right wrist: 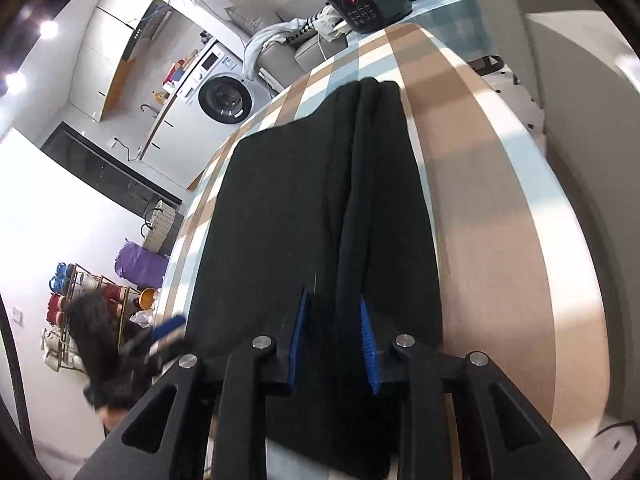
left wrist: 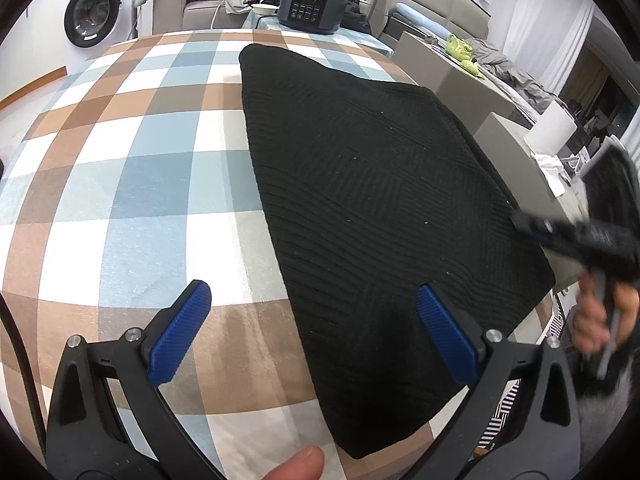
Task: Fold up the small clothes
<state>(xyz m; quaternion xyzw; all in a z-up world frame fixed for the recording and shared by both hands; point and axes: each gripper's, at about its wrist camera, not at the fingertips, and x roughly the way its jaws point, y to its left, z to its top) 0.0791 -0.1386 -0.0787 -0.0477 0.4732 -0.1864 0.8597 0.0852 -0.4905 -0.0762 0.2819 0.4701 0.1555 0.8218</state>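
- Garment (left wrist: 372, 200): black ribbed knit, laid flat on the checked cloth (left wrist: 132, 184) toward its right side; in the left wrist view its outline is seen as a broad wedge, narrow at the far end, wide near the right edge of the table.
- Garment, right wrist view (right wrist: 280, 208): a raised fold of the fabric is seen running lengthwise from the far end down between the blue pads; the rest is spread flat to the left of that ridge.
- Left gripper (left wrist: 314, 334): held above the near edge of the garment, jaws spread wide. The left pad (left wrist: 180, 332) is seen over bare cloth, the right pad (left wrist: 446, 334) over the black knit. Nothing is held between them. A fingertip (left wrist: 298, 464) is visible at the bottom of the view.
- Right gripper (right wrist: 334, 344): jaws drawn narrow, the ridge of black fabric pinched between the two pads. In the left wrist view it is seen blurred at the right edge of the garment (left wrist: 576, 240), with the hand (left wrist: 600, 312) below it.
- Cloth: checked in brown, blue, grey and white, covering the table top.
- Cooker (left wrist: 314, 2): black, with a keypad and a red light, placed beyond the far end of the table, well apart from the garment.
- Washer (left wrist: 94, 12): white, front-loading, against the wall at far left.
- Sofa (left wrist: 200, 4): grey, behind the cooker, with loose clothing piled on it.
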